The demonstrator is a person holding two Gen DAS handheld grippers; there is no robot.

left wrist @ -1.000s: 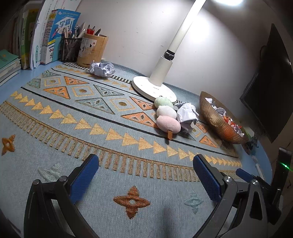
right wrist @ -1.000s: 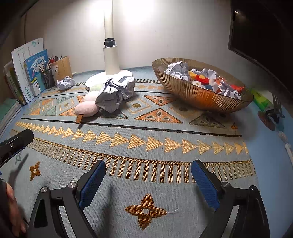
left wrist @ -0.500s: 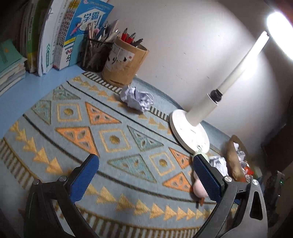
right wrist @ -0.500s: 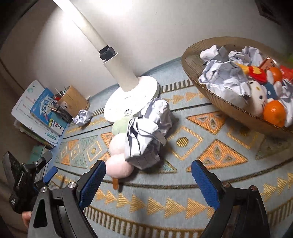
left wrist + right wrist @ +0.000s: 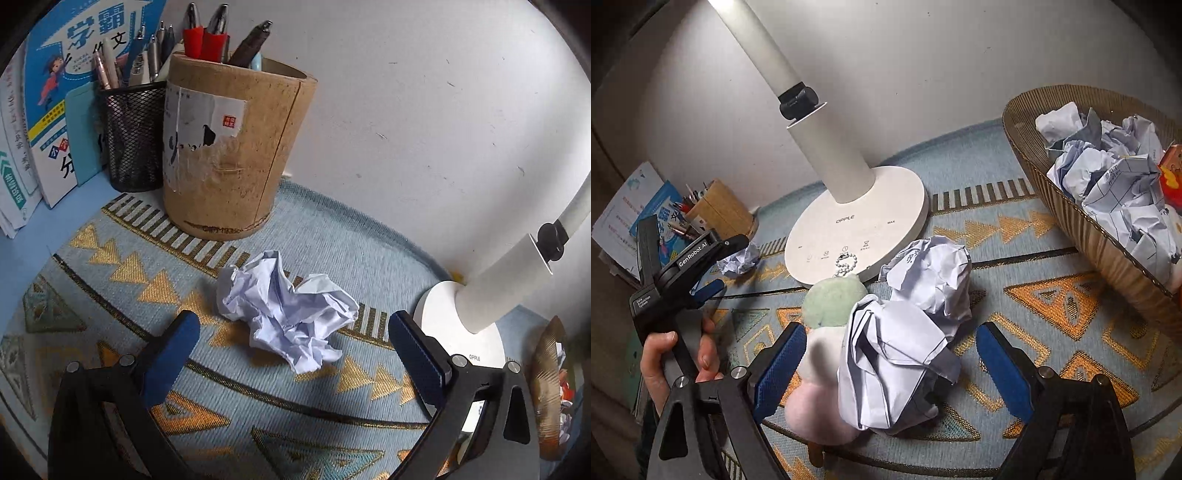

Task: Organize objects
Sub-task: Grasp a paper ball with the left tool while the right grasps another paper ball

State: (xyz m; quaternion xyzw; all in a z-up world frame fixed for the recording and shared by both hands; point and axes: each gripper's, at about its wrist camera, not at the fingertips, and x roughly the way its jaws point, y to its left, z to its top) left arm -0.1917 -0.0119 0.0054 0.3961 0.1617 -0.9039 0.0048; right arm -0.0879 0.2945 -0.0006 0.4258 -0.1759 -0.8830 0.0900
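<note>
A crumpled white paper ball [image 5: 288, 314] lies on the patterned mat in front of the cork pen cup [image 5: 229, 155]. My left gripper [image 5: 291, 326] stands open just short of it, a blue pad on either side, not touching. In the right wrist view, two larger paper wads [image 5: 897, 365] [image 5: 934, 277] lie against a three-ball plush toy [image 5: 831, 302] of green, white and pink. My right gripper [image 5: 891, 338] straddles the nearer wad and its jaws are closing; the pads do not press on the paper. The left gripper [image 5: 701, 288], held by a hand [image 5: 676, 350], shows at the left by the small ball [image 5: 738, 260].
A white lamp base [image 5: 857, 229] and its stem stand just behind the plush toy and right of the small ball [image 5: 461, 332]. A gold ribbed bowl [image 5: 1071, 221] holding paper wads and toys sits at the right. A mesh pen holder [image 5: 129, 136] and books [image 5: 55, 92] line the wall.
Both grippers moved in across the mat. The left one closed in on the small paper ball by the pen cup. The right one came down around the wad, and its jaws narrowed.
</note>
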